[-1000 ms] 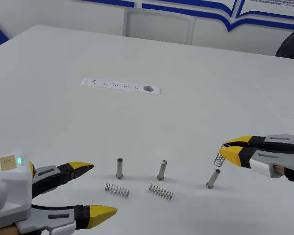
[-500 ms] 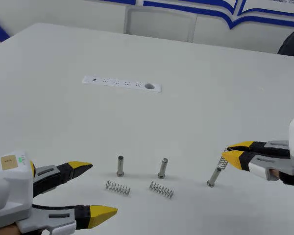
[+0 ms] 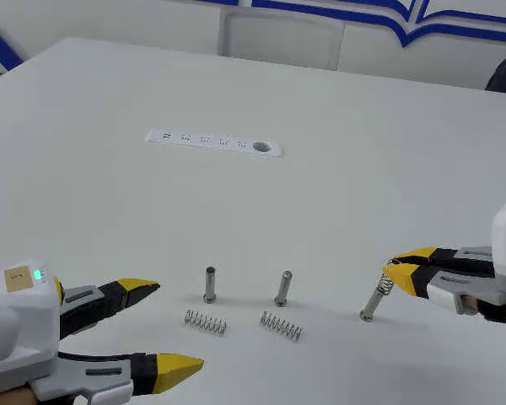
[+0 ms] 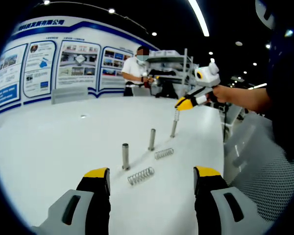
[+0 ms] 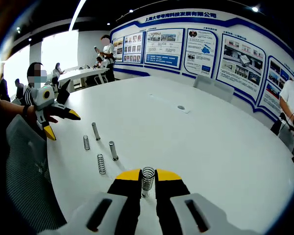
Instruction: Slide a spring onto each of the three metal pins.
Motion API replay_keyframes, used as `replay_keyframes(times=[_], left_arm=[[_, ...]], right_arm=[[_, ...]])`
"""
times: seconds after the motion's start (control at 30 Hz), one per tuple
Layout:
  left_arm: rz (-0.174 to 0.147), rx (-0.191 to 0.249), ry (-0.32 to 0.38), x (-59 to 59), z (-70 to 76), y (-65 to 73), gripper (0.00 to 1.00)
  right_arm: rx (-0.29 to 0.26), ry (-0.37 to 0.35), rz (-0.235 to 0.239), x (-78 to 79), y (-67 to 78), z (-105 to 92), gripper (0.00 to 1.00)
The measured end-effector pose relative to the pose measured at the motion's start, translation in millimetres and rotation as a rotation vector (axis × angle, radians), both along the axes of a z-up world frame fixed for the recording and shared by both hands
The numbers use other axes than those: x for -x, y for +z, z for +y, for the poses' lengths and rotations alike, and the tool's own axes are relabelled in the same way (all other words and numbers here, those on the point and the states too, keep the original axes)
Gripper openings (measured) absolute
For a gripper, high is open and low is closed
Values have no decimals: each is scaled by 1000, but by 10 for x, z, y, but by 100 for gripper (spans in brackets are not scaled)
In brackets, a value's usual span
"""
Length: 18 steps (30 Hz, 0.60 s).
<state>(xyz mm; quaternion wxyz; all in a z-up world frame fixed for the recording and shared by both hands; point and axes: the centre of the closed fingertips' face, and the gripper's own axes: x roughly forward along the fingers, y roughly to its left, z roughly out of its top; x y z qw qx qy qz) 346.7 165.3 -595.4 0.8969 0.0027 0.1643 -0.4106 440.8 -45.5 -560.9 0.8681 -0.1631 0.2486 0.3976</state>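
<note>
Three metal pins stand in a row on the white table: left pin [image 3: 210, 284], middle pin [image 3: 283, 288], right pin [image 3: 370, 307]. My right gripper [image 3: 394, 272] is shut on a spring [image 3: 384, 285] whose lower end sits over the top of the right pin. In the right gripper view that spring [image 5: 147, 180] stands upright between the jaws. Two more springs lie flat in front of the pins, one [image 3: 206, 321] by the left pin and one [image 3: 280, 326] by the middle pin. My left gripper [image 3: 175, 326] hovers open at the near left, holding nothing.
A white power strip [image 3: 212, 142] lies farther back on the table. A chair back [image 3: 278, 38] stands behind the far edge. People [image 5: 105, 51] stand across the room. Bare table surrounds the pins.
My right gripper has come down and slightly right, bringing the spring from above the right pin onto its top. The left gripper has stayed put. The head camera has tilted a little.
</note>
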Motion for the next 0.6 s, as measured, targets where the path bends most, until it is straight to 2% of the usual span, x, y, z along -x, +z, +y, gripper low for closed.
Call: replay_keyframes(times=[0.3, 0.6], left_arm=[[2, -1, 1, 7, -4, -2, 70], [3, 1, 2, 9, -7, -11, 70]], right_arm=[[-8, -6, 6, -21, -89, -20, 11], [4, 5, 12, -32, -247, -19, 11]])
